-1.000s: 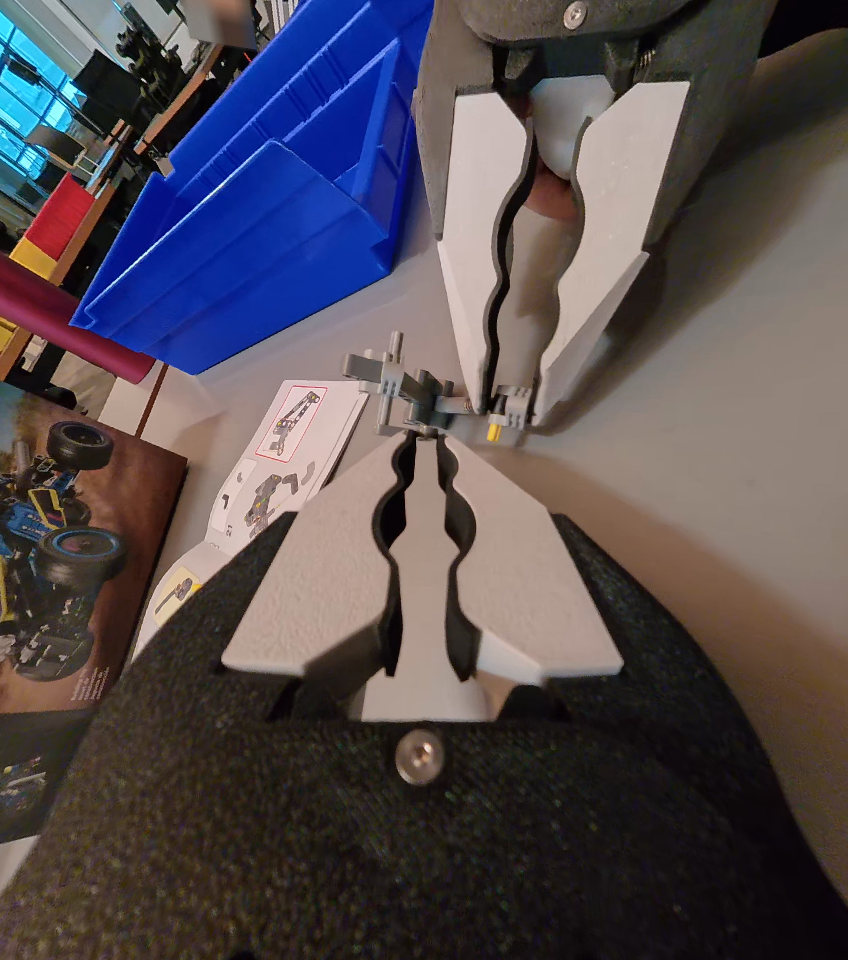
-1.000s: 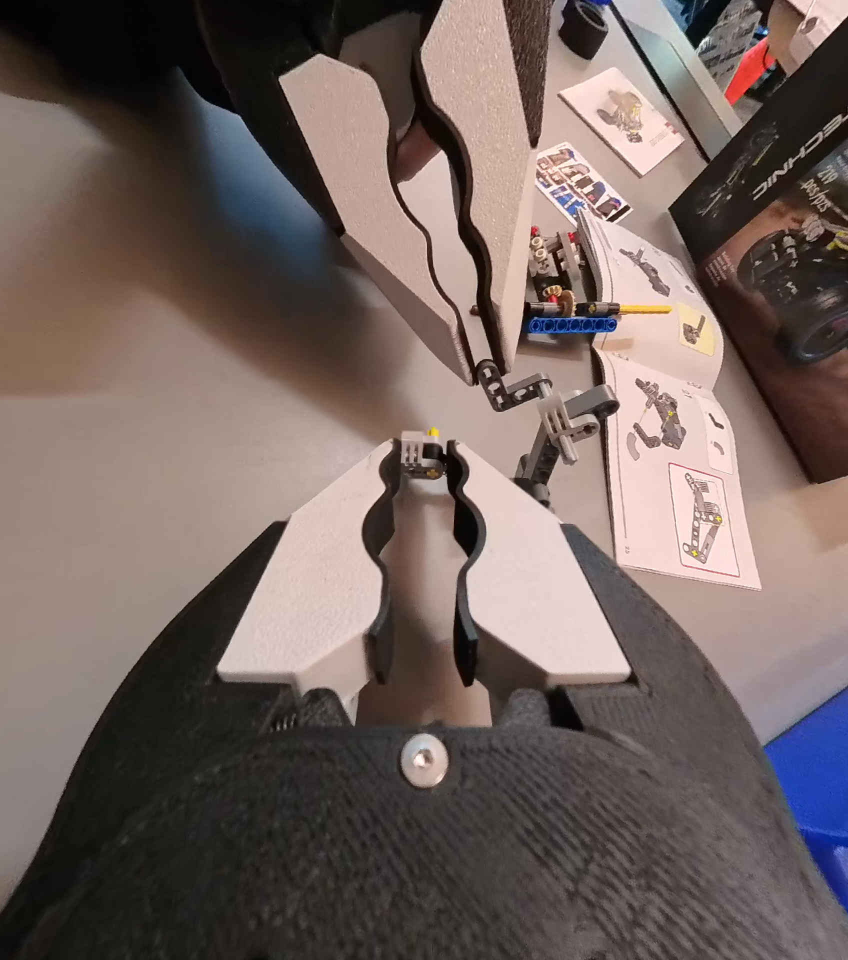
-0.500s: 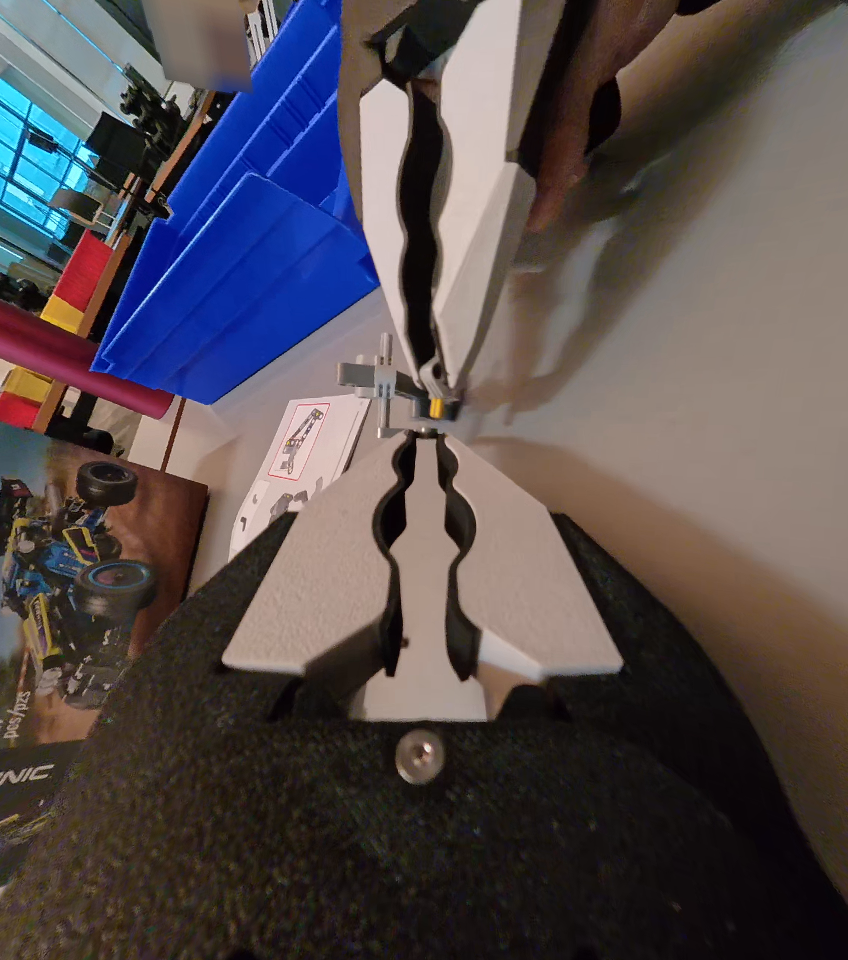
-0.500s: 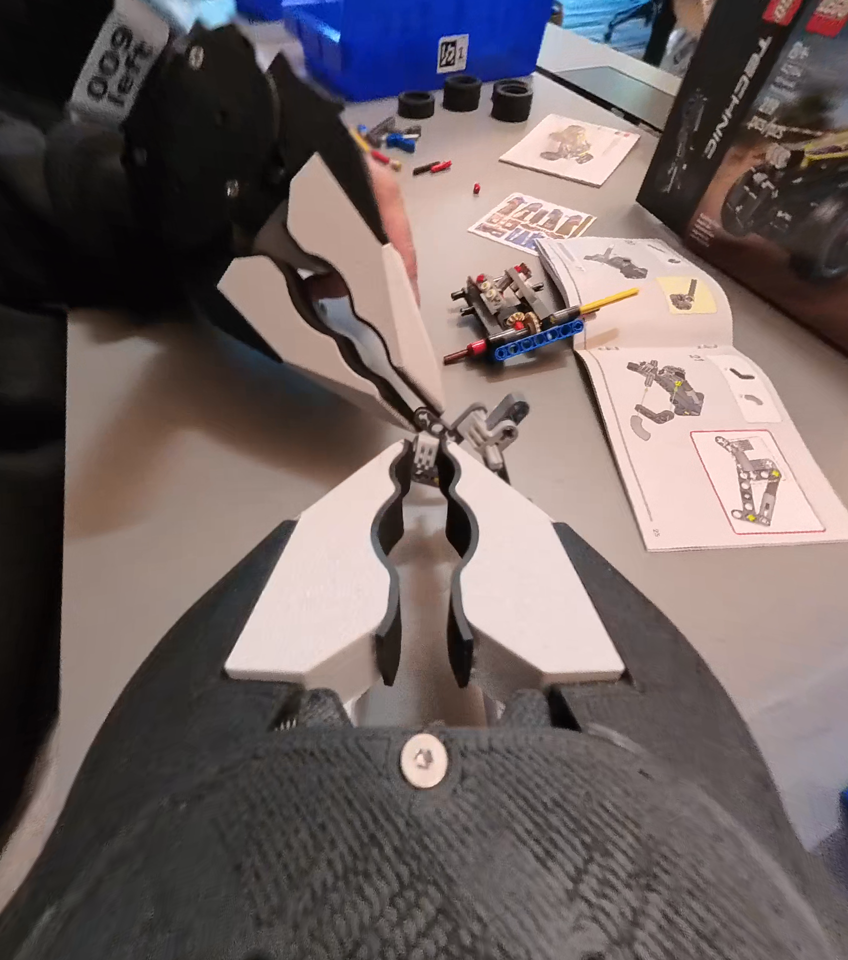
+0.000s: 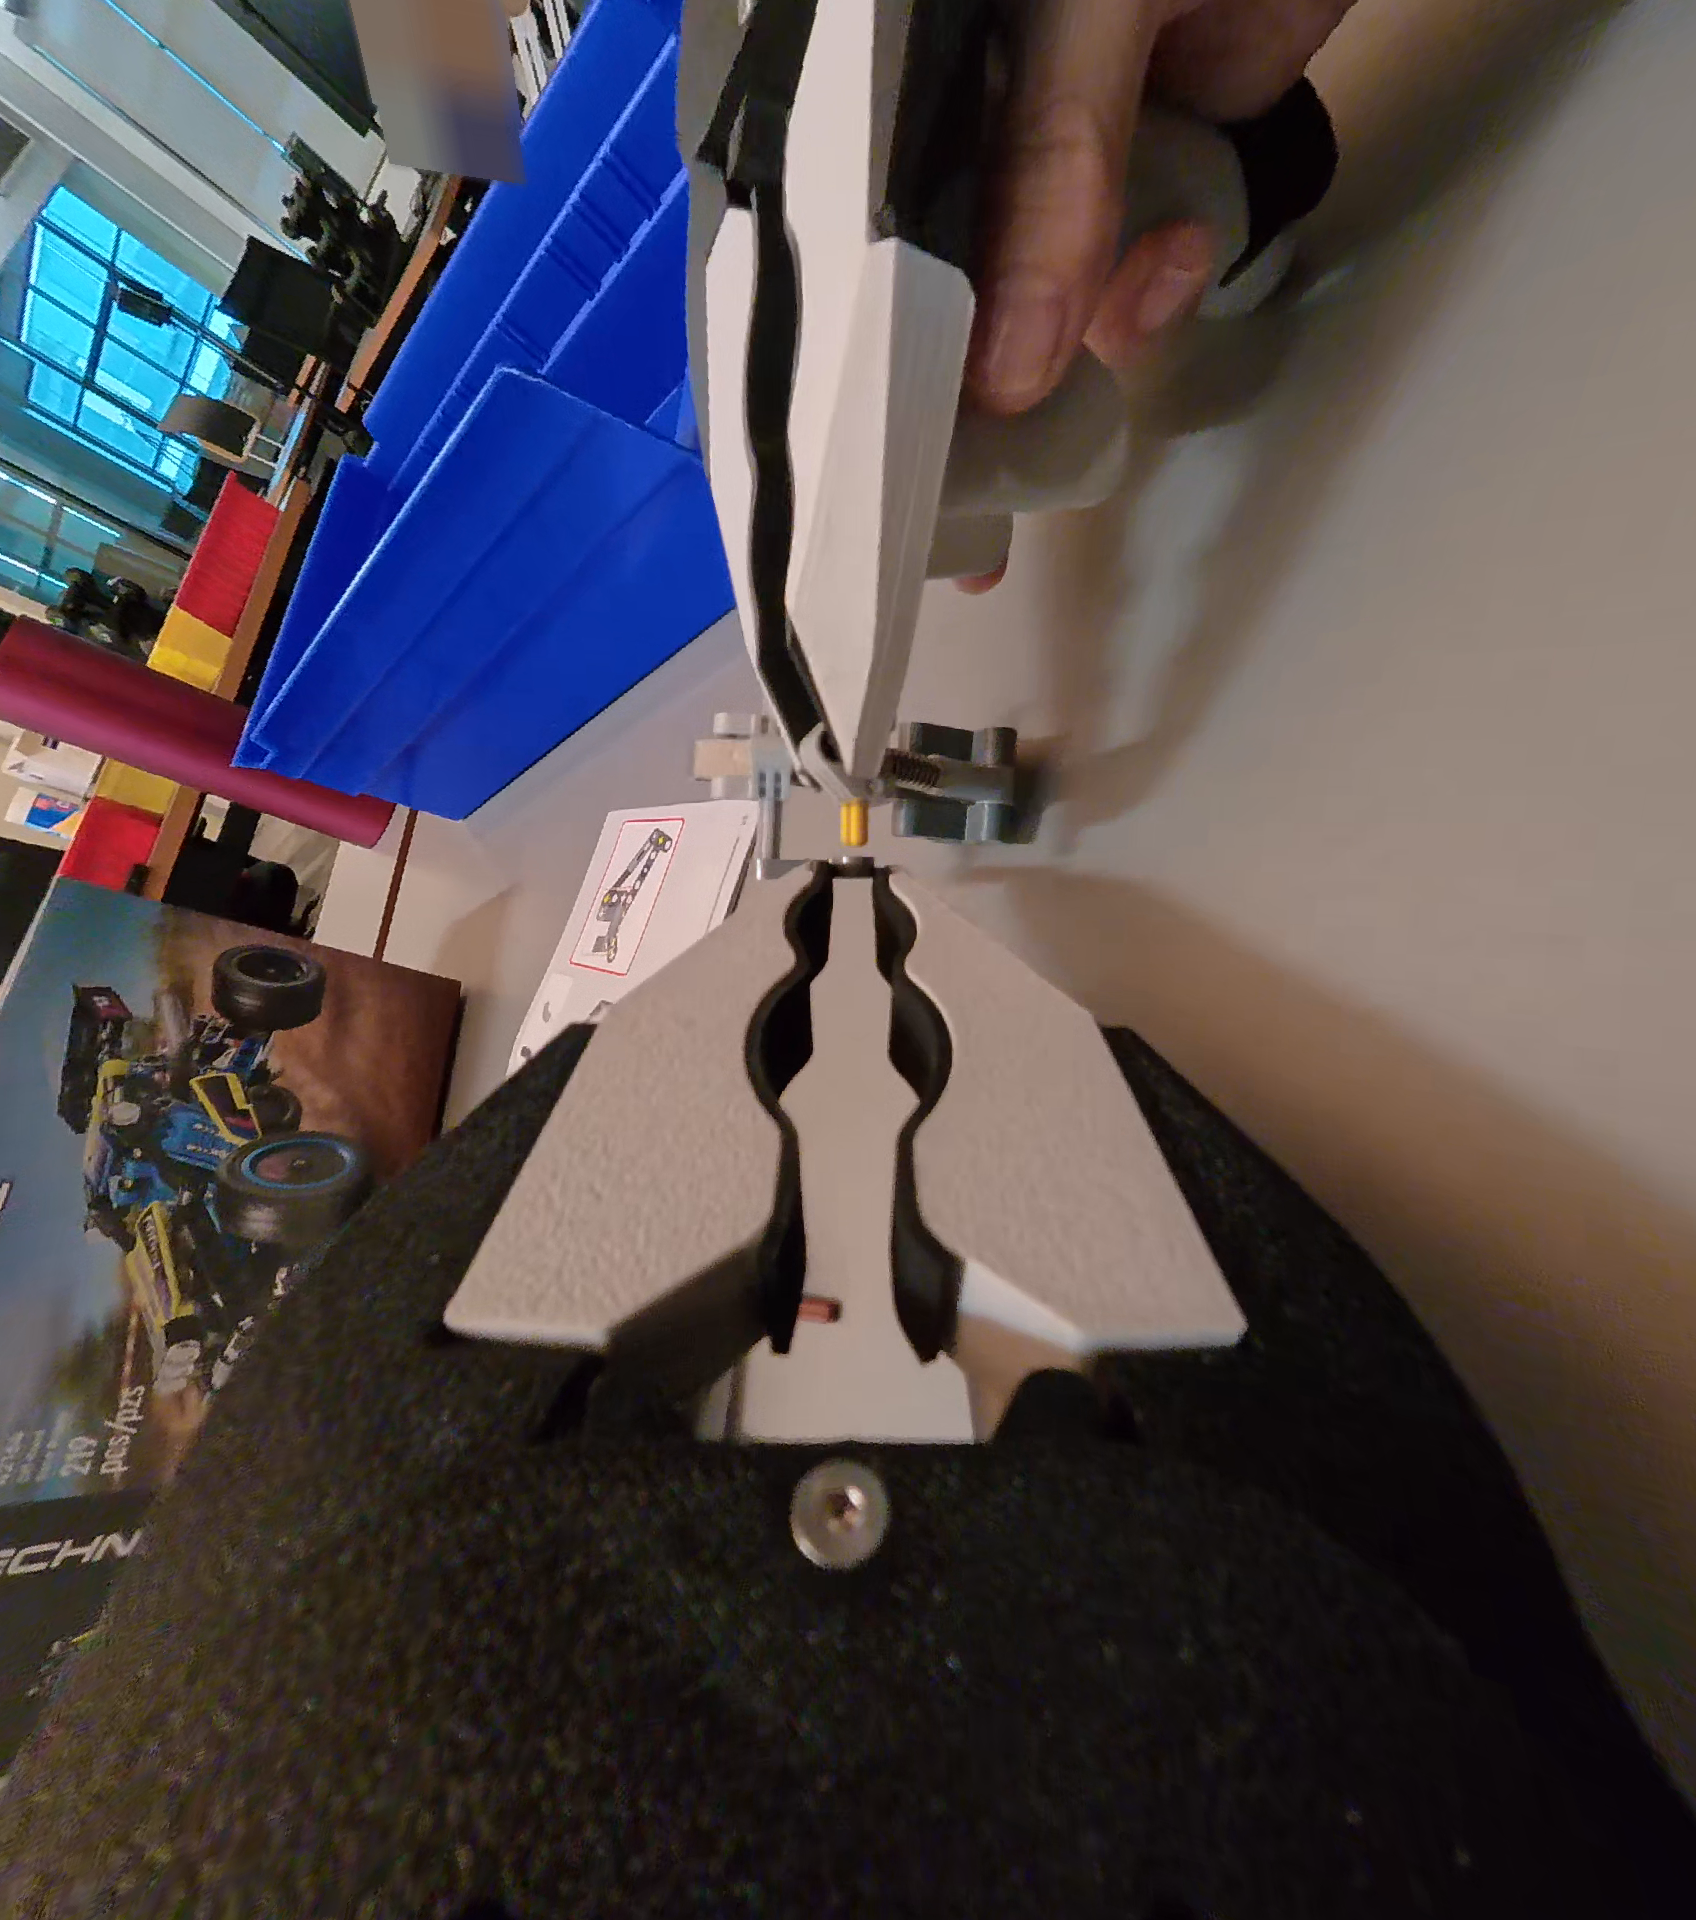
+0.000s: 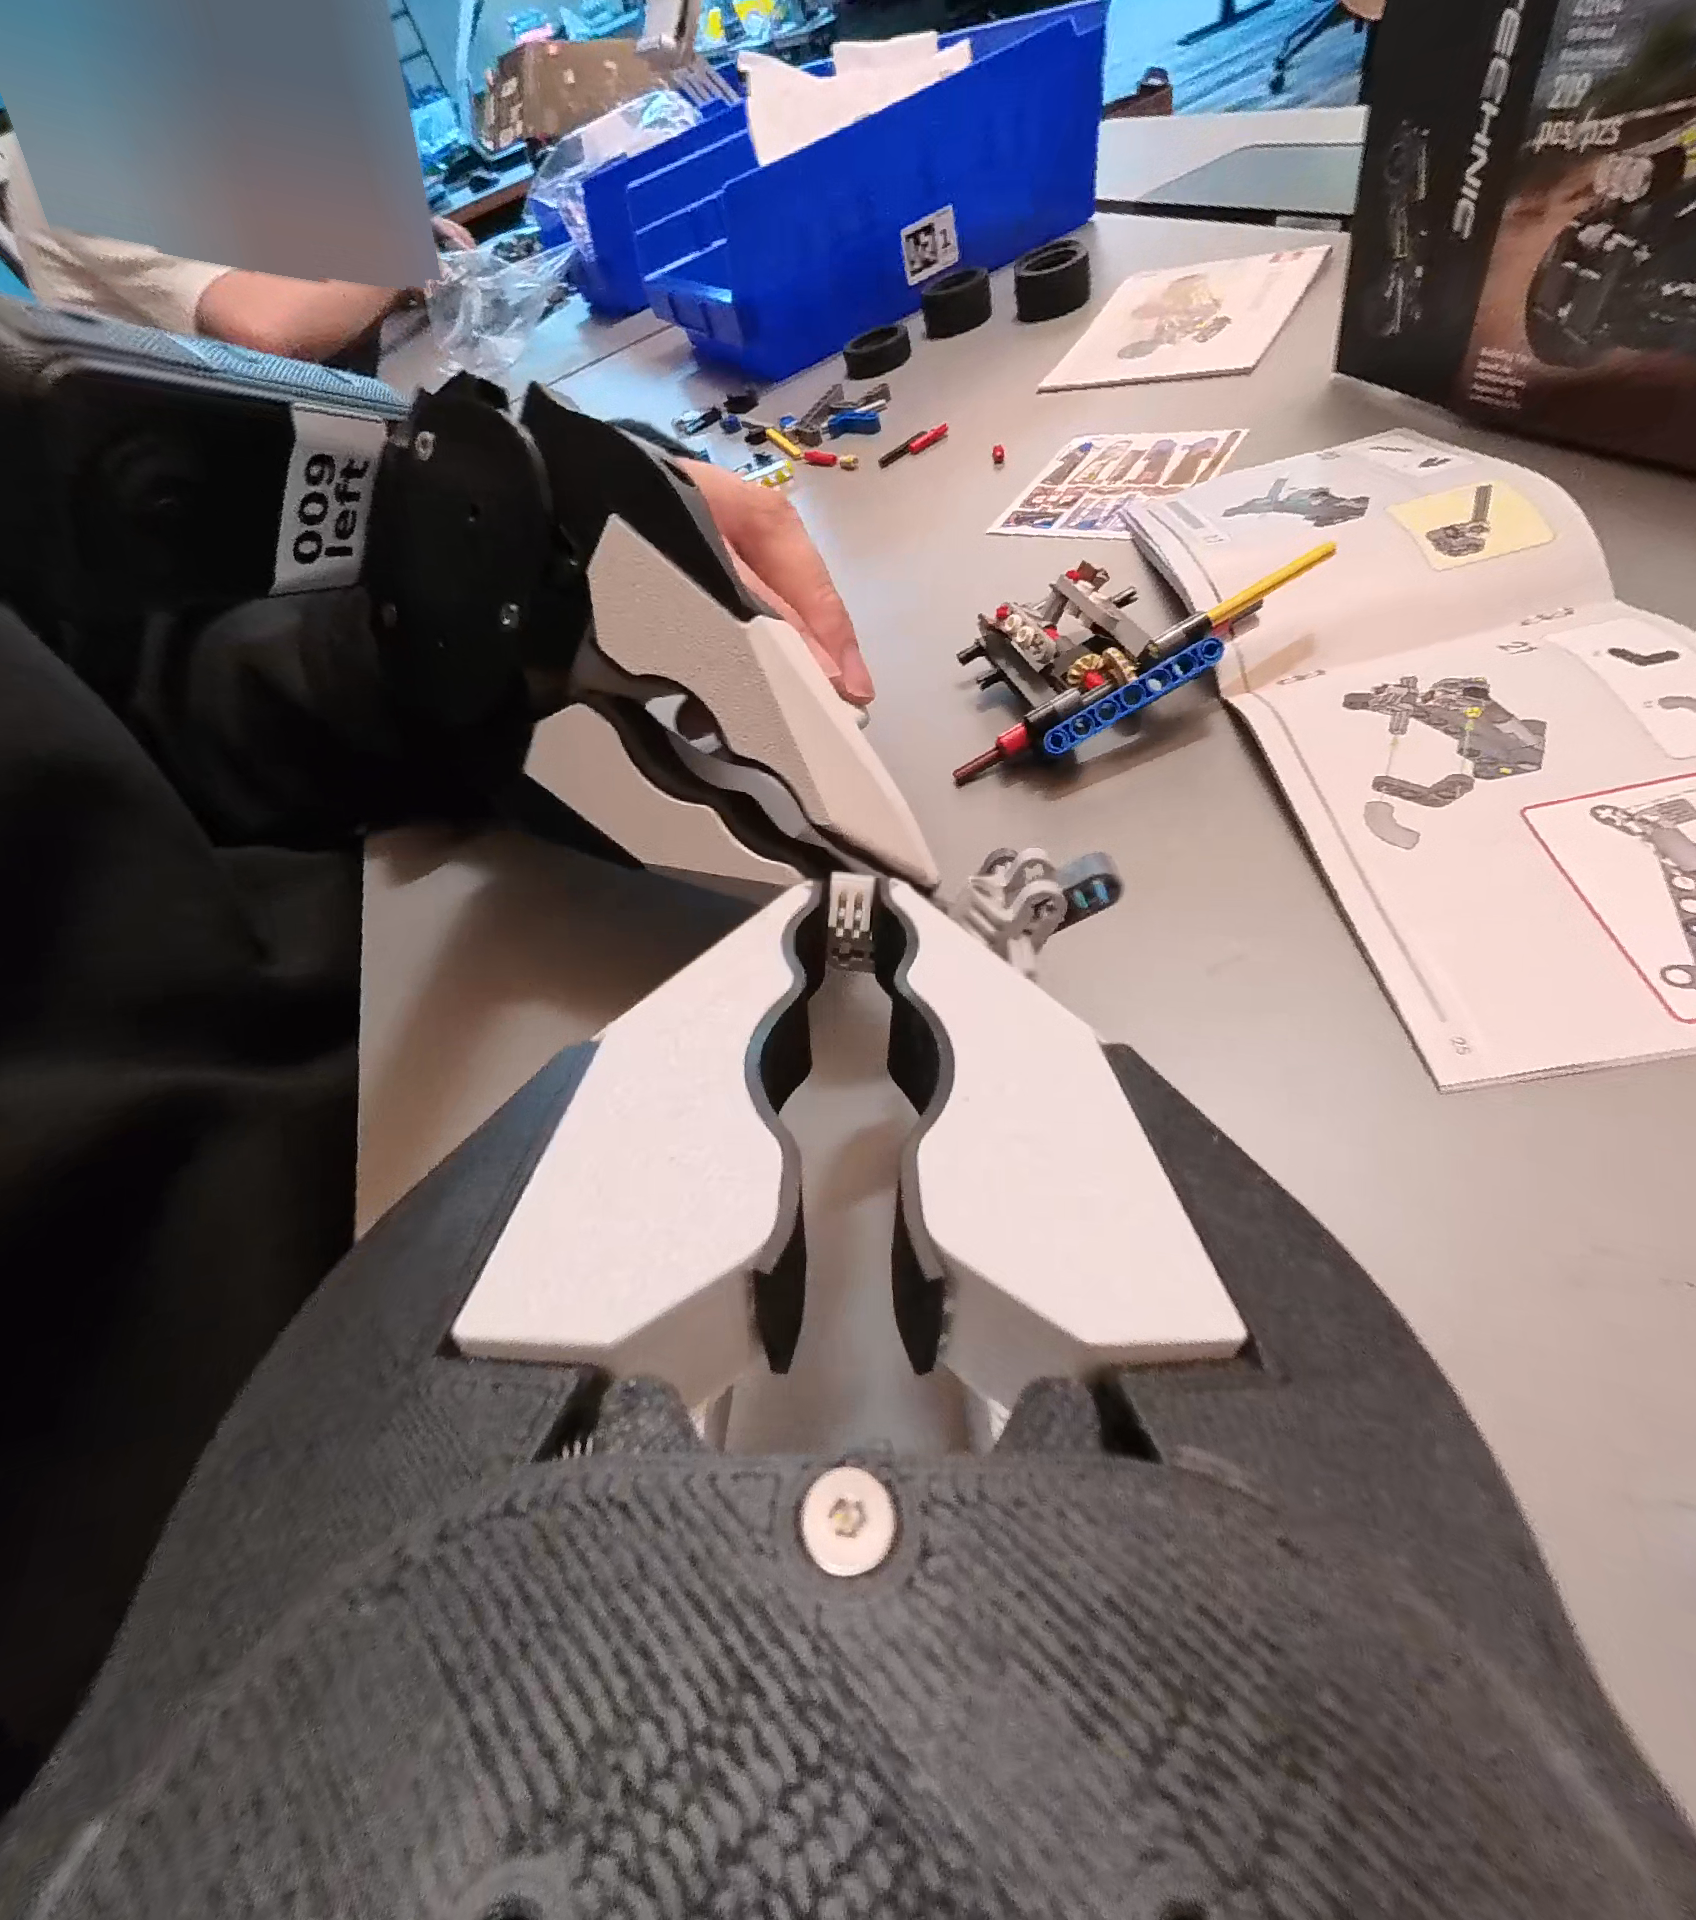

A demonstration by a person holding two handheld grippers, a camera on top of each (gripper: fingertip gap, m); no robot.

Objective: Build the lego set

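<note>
Build is early-to-mid, judging by the layout. Set box (image 6: pixel 1592 208) stands far beyond the right jaws, to their right, with blue bins (image 6: pixel 854 208) far ahead. Instruction booklet (image 6: pixel 1509 769) lies open to the right of the right jaws, on an arm-like assembly step.

1 chassis sub-assembly (image 6: pixel 1083 665) with a blue beam, gears and a yellow axle sits finished-looking on the table ahead of the right jaws, not held. 3 black tyres (image 6: pixel 958 301) and scattered loose pins and connectors (image 6: pixel 813 431) lie far ahead, unused, so wheels and much else are left to fit.

Current work: a small grey arm assembly (image 5: pixel 854 779) held in the air between the 2 tools. Right gripper (image 6: pixel 854 920) has its jaws clamped on a light grey connector piece (image 6: pixel 849 925) at the very tips. Left gripper (image 5: pixel 849 883) has its jaws nearly together, tips pinching the lower end of the same assembly. A short yellow pin (image 5: pixel 854 821) sits just beyond the left tips, and a dark grey block with a spring (image 5: pixel 948 795) is to their right.

Probably joining the connector to the arm; seating not confirmable.
</note>
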